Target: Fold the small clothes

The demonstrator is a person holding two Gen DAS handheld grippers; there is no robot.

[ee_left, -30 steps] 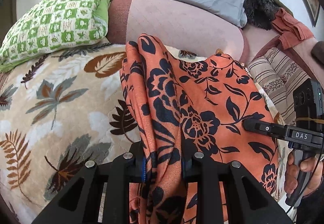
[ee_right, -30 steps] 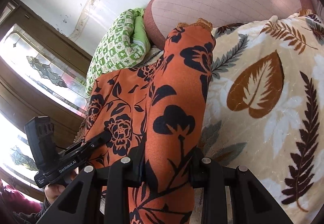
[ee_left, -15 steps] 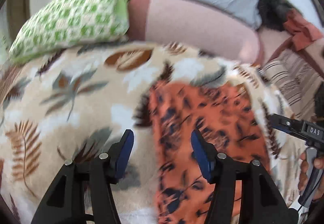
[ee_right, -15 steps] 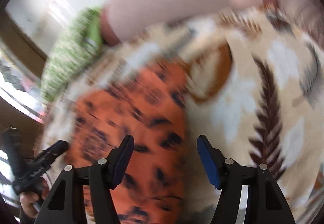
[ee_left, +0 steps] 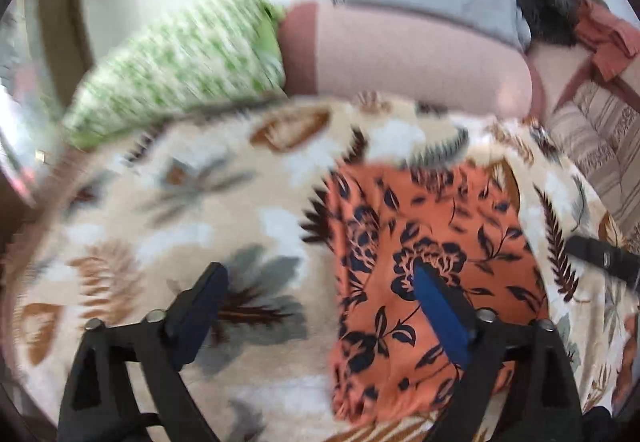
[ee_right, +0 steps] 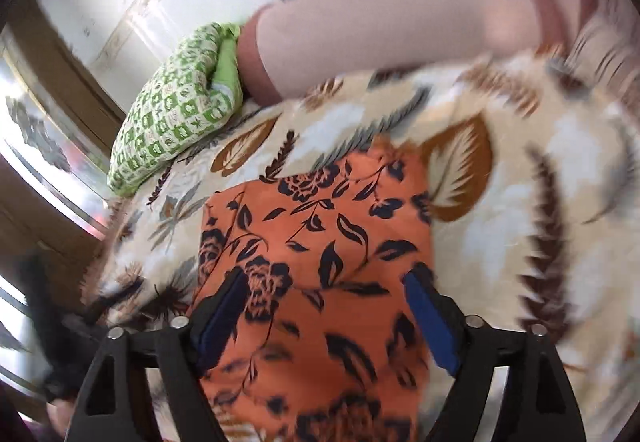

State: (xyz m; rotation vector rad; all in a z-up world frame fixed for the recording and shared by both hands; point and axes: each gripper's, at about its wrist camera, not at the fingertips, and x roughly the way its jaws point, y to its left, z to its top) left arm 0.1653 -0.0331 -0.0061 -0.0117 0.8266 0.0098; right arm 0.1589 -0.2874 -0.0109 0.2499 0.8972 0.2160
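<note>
Lying: orange floral garment (ee_left: 420, 242) is resting flat on the leaf-print blanket (ee_left: 240, 226), near the green pillow (ee_left: 180, 62).
Left gripper (ee_left: 320, 306): jaws apart, straddling the garment's left edge.
Right gripper (ee_right: 324, 316): jaws apart, hovering over the garment.
Next grip, judged: taking matching corners, lifting evenly.

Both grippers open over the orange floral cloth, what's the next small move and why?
Probably bring the right gripper down to pinch the near edge of the orange floral cloth. The cloth lies flat in a rough rectangle on the leaf-print blanket; neither gripper holds it. The left gripper straddles its left edge, so it can pinch likewise for another fold.
</note>
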